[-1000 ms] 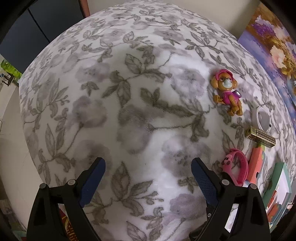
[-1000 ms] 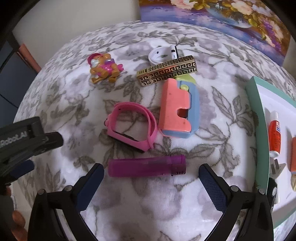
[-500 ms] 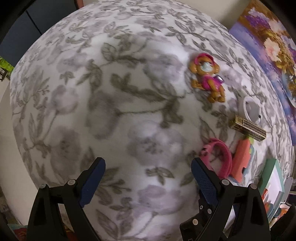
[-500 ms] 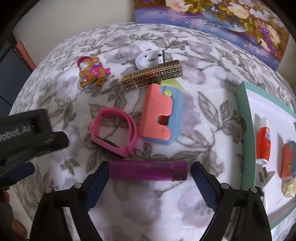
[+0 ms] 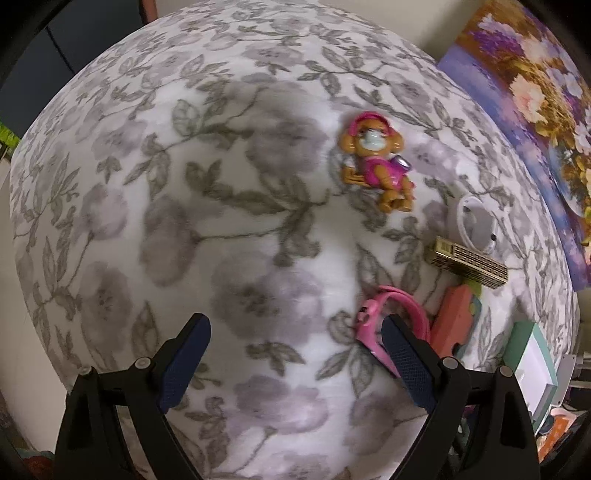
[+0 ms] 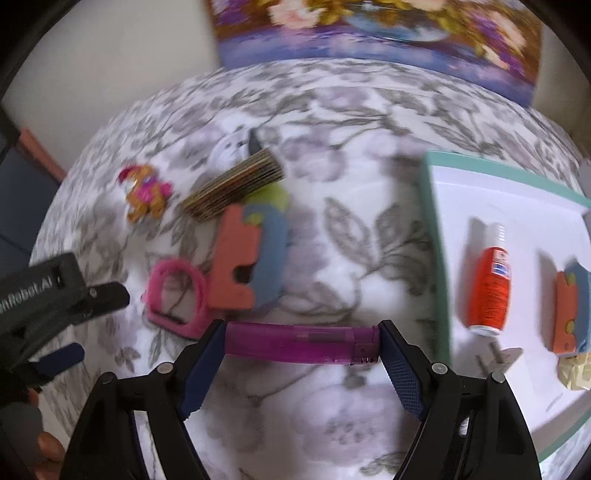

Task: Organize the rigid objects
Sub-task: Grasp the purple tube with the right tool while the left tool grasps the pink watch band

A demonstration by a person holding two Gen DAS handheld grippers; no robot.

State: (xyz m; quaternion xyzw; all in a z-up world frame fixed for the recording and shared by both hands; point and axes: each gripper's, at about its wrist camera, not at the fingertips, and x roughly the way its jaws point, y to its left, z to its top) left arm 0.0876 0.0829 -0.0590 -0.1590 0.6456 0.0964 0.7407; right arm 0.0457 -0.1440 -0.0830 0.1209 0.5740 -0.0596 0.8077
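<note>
My right gripper [image 6: 301,341] is shut on a purple lighter [image 6: 301,341], held end to end between the two pads above the floral cloth. Behind it lie a pink wristband [image 6: 177,295], an orange and blue block [image 6: 251,258], a gold patterned bar [image 6: 236,186], a white round case [image 6: 232,147] and a toy dog figure [image 6: 146,192]. My left gripper [image 5: 295,360] is open and empty over the cloth, with the pink wristband [image 5: 391,321] by its right finger. The toy dog [image 5: 376,162] lies further ahead.
A teal-rimmed white tray [image 6: 436,236] at the right holds an orange glue bottle [image 6: 489,284], a second orange and blue block [image 6: 572,310] and a plug. A flower painting [image 6: 369,33] leans on the wall behind. The left gripper's body [image 6: 55,295] shows at the left.
My right gripper has closed onto the purple lighter and lifted it, swinging to the right toward the tray. My left gripper has shifted over the cloth and stays open.
</note>
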